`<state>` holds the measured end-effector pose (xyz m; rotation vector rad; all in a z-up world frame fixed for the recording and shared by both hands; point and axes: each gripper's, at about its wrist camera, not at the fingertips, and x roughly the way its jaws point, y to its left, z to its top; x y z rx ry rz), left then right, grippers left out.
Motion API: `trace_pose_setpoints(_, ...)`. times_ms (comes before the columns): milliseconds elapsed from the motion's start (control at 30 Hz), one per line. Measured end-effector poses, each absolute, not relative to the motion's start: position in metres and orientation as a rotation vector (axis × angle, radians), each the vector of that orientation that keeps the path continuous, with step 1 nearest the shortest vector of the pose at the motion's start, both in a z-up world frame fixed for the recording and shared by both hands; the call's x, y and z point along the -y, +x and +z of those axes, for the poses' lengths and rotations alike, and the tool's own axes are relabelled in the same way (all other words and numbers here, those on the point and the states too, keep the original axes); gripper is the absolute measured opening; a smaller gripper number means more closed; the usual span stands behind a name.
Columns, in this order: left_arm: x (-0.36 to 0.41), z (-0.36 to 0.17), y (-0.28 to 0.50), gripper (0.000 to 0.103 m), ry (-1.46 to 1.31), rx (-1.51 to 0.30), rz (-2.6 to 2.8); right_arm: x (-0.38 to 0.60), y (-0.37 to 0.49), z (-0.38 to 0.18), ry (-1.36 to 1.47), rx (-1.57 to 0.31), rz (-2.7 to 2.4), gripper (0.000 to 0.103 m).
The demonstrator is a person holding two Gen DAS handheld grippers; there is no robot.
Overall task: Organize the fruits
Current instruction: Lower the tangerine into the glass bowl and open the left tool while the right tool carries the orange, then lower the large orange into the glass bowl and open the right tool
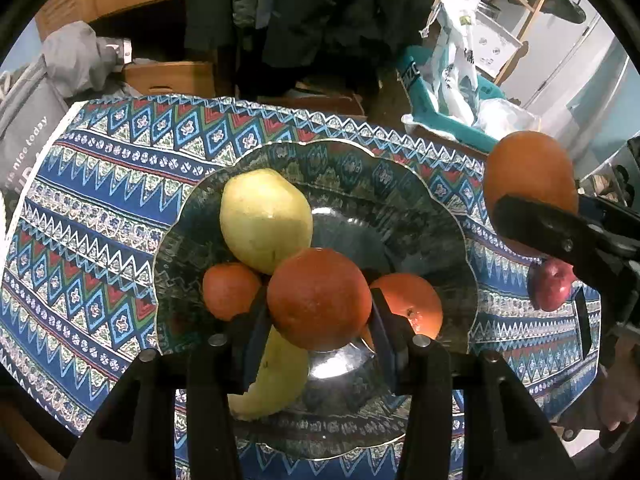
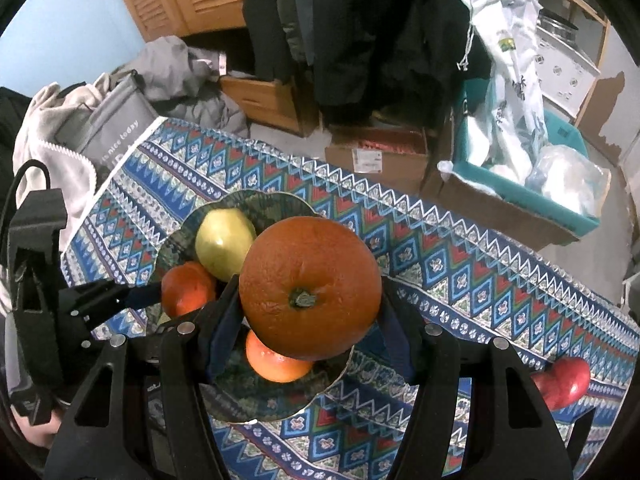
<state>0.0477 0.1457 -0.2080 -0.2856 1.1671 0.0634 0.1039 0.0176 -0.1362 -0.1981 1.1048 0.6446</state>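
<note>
My left gripper [image 1: 319,314] is shut on a medium orange [image 1: 319,298], low over a scalloped glass bowl [image 1: 168,240]. In the bowl lie a yellow-green pear [image 1: 266,220], a small orange [image 1: 230,290], another orange [image 1: 412,308] and a yellow fruit [image 1: 276,380] partly hidden under my fingers. My right gripper [image 2: 310,300] is shut on a large orange [image 2: 310,288], stem end up, above the bowl's [image 2: 280,416] right side. That large orange [image 1: 528,176] also shows at the right of the left wrist view. A red apple [image 2: 564,384] lies on the cloth.
A blue patterned tablecloth [image 2: 440,264] covers the table. Behind its far edge stand cardboard boxes [image 2: 376,156], a teal-lined box of plastic bags [image 2: 520,184], grey bags and cloth [image 2: 116,116] and hanging dark coats [image 2: 340,20]. The red apple [image 1: 552,286] sits right of the bowl.
</note>
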Motion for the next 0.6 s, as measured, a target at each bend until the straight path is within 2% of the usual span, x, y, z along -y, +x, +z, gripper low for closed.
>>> trace_pose_setpoints(133, -0.147, -0.21, 0.049, 0.049, -0.289, -1.172, 0.075, -0.017, 0.106, -0.141, -0.198, -1.115, 0.643, 0.064)
trace_pose_setpoints(267, -0.148, -0.202, 0.046, 0.064, -0.288, -1.151, 0.082, -0.017, 0.107, -0.142, -0.194, -1.118, 0.642, 0.064)
trace_pose_setpoints(600, -0.169, -0.183, 0.028, 0.064, -0.3, -1.116, 0.143, -0.03, 0.115, -0.149, -0.205, -1.135, 0.655, 0.064)
